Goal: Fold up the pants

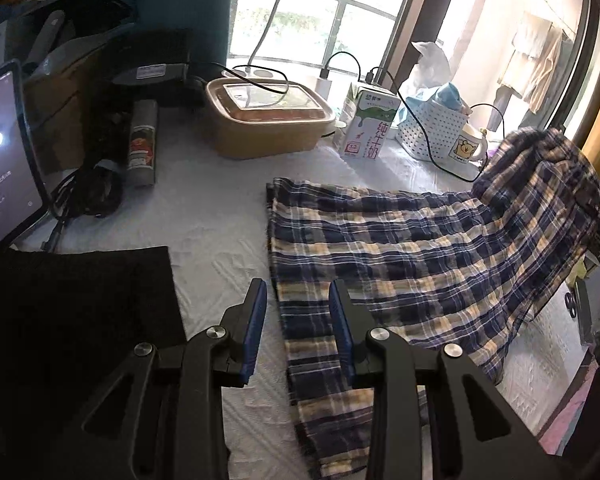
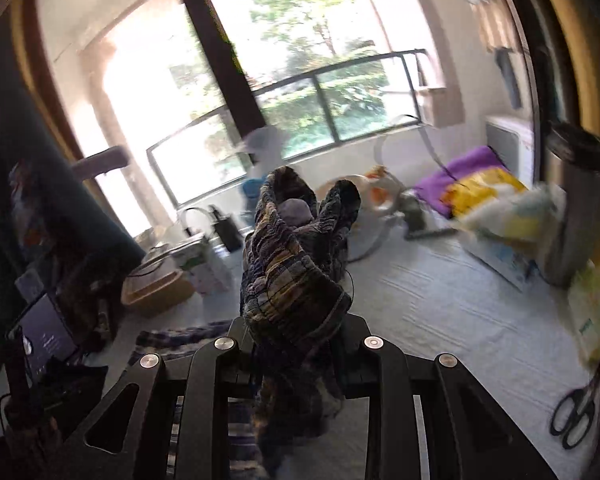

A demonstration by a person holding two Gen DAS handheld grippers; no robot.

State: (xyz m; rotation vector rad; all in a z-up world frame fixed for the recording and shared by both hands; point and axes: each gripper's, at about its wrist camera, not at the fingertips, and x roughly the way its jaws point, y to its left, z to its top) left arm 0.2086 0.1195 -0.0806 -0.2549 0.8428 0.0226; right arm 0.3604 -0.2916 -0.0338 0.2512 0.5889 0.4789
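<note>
My right gripper (image 2: 296,320) is clamped on a bunched end of the plaid pants (image 1: 400,256), lifting it off the surface's right edge; the rest lies flat mid-surface. My left gripper (image 1: 298,312), jaws apart, hovers over the near leg. I judge the fold-over is under way: next, carry the raised end across to the flat hem.

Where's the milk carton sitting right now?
In the left wrist view the milk carton stands upright at the table's far edge, between the tan lidded box and the white perforated basket.

Backlit by window (image 1: 300,20); right view blurred, perhaps motion.
</note>
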